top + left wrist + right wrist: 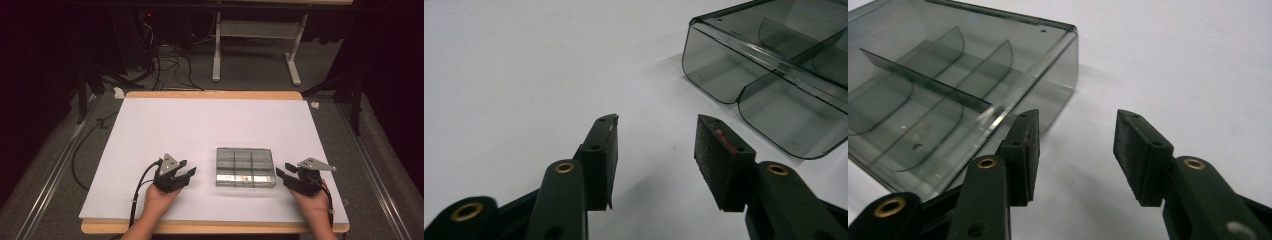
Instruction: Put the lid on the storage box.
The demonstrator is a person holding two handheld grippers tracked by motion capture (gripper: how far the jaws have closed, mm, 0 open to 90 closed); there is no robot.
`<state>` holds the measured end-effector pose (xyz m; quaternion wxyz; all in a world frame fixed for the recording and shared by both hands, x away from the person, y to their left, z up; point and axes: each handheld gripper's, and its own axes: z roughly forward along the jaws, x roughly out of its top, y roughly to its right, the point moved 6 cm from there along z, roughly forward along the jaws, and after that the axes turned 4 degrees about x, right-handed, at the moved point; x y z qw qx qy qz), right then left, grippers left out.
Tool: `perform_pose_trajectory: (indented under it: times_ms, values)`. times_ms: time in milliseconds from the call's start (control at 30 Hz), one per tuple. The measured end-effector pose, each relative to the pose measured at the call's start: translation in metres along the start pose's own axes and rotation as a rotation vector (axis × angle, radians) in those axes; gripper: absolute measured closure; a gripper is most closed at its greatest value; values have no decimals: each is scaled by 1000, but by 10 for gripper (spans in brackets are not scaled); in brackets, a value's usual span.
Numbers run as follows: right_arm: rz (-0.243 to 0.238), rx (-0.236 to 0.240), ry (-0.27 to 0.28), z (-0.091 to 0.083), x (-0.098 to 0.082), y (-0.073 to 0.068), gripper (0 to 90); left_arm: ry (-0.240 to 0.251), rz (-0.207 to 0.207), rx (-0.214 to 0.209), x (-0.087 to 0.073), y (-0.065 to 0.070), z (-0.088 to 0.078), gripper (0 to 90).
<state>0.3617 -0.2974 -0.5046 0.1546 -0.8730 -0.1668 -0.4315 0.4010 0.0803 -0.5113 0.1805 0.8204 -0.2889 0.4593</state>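
Lying flat, organizer box (245, 167) lengthwise left-right

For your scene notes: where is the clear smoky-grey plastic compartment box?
In the high view, the clear smoky-grey plastic compartment box sits on the white table, near its front edge, between left gripper and right gripper.

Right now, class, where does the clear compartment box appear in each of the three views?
High view: the clear compartment box lies near the table's front edge, between the two grippers.
Left gripper view: upper right corner, beyond the open jaws.
Right gripper view: upper left, beside the left jaw.
Shared landmark: the white table surface beneath it.
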Motion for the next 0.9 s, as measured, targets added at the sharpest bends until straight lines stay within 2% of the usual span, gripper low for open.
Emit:
perform_pose_trajectory:
  times_ms: [100,233,267,367,433,467,500,533,633,667,767,900]
  values:
    - [-2,-20,3,-2,-4,5,519,-17,8,25,-2,-10,-2,502]
    - [-17,-62,1,-7,-9,12,494,-60,32,72,-7,-30,-9,468]
    - [-35,-72,4,-8,-10,14,492,-74,40,83,-10,-39,-14,461]
    - [-5,-60,40,-14,-11,18,471,-101,63,147,-22,-65,-31,443]
    - [15,-60,58,-15,-12,19,459,-108,88,224,-33,-82,-45,428]
    - [10,-65,60,-16,-12,19,454,-102,58,232,-37,-89,-52,422]
    - [5,-72,62,-15,-12,18,453,-74,11,211,-37,-94,-59,412]
    - [-7,-81,59,-15,-12,18,448,-49,-27,207,-35,-97,-64,407]
    - [-22,-101,52,-15,-12,17,442,-17,-68,212,-33,-102,-70,372]
    - [-16,-100,53,-15,-12,17,439,-26,-71,208,-34,-103,-68,366]
    - [-3,-101,60,-15,-12,19,434,-70,-35,215,-39,-102,-63,342]
    - [-5,-108,57,-15,-13,18,432,-87,-6,226,-39,-100,-59,297]
